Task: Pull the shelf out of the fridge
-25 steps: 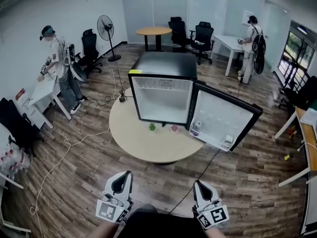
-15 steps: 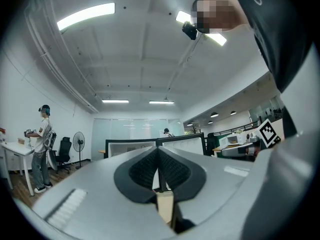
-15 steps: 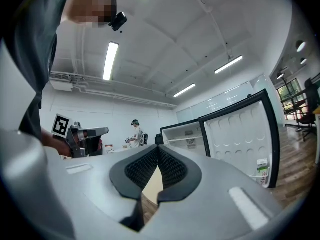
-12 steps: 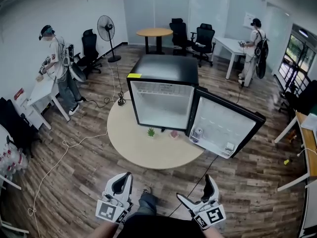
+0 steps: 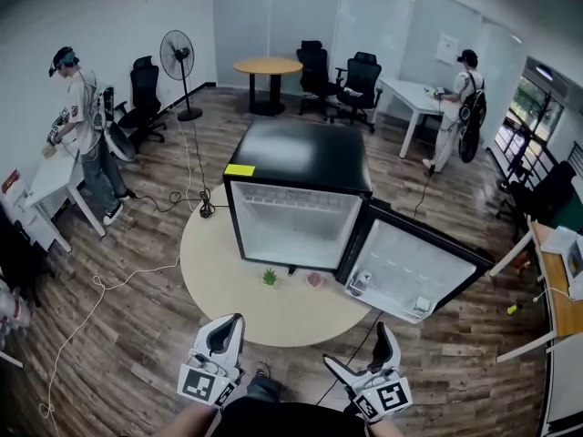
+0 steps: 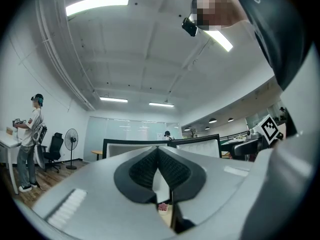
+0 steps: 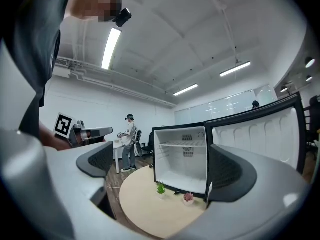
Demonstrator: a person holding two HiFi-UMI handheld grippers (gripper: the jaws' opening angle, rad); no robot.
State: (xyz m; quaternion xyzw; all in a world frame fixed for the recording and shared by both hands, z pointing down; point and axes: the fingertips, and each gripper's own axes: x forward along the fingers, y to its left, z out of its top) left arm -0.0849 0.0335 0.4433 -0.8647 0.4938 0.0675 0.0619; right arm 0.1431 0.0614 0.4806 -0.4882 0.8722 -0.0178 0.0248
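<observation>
Left tool [image 5: 228, 322]: jaws pressed together, pinching nothing, hanging low and idle, probably spare for this job.
Counter [image 5: 214, 262]: round, carrying the fridge; two potted plants [image 5: 270, 277] are sitting just before the opening.
Fridge [image 5: 296, 157]: standing with its door [image 5: 414, 271] swung wide to the right, so the inside is reachable.
Shelf [image 7: 182, 145]: apparently lying level in its slots, upper half — thin wire, hard to read — untouched.
Right tool [image 5: 362, 349]: jaws have just been opening and are spread wide around nothing — aiming at the fridge, well apart from the shelf.
</observation>
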